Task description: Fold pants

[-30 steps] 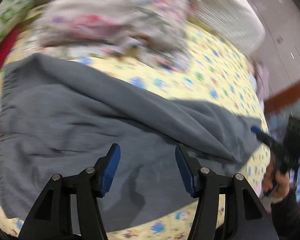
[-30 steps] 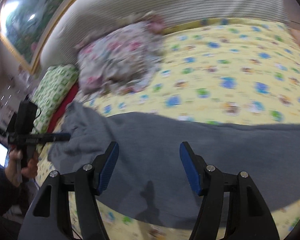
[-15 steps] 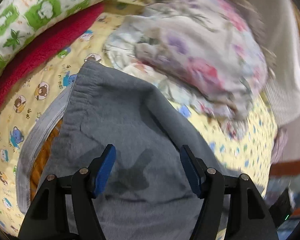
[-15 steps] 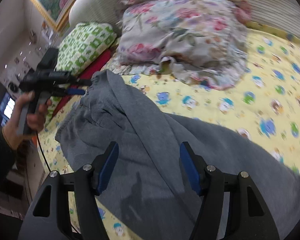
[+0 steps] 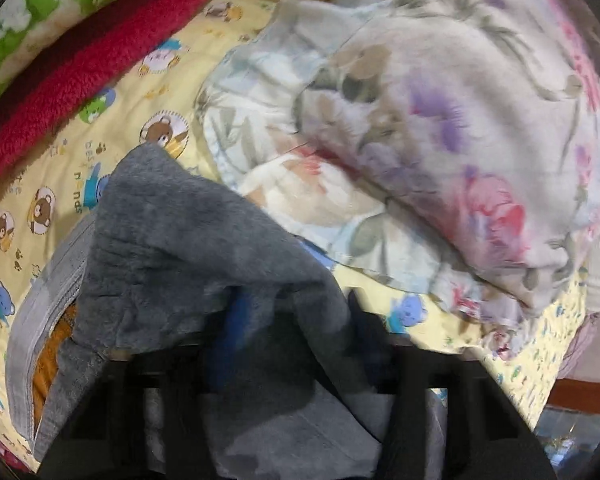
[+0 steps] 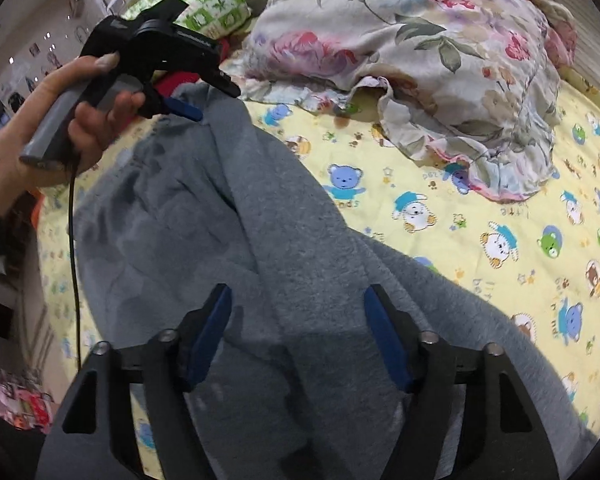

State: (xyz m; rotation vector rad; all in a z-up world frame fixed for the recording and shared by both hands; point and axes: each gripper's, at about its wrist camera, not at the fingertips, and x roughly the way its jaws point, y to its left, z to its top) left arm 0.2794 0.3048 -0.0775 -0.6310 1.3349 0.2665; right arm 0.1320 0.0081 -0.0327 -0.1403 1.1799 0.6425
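Grey fleece pants (image 6: 284, 240) lie across the yellow bear-print sheet (image 6: 500, 220), waist end toward the pillows. In the left wrist view the pants' waistband (image 5: 188, 248) bunches up over my left gripper (image 5: 296, 320); one blue pad (image 5: 236, 320) shows and the rest is buried in cloth. The right wrist view shows a hand (image 6: 88, 120) holding the left gripper (image 6: 206, 100), its jaws closing on the waistband edge and pinching it. My right gripper (image 6: 300, 328) hangs low over a ridge of the pants leg. Its jaws are closing, the ridge lies between them, and the pads stand apart from the cloth.
A floral quilt and pillow (image 6: 400, 40) lie heaped just beyond the waistband. A red blanket (image 5: 80, 72) and a green-and-white pillow (image 6: 204, 4) run along the bed's edge. Something orange (image 5: 52, 356) shows inside the waistband. Bare sheet lies to the right of the pants.
Both grippers swept toward the waist end and dropped closer to the cloth. The left jaws narrowed onto the waistband, which now bunches up. The right jaws narrowed a little.
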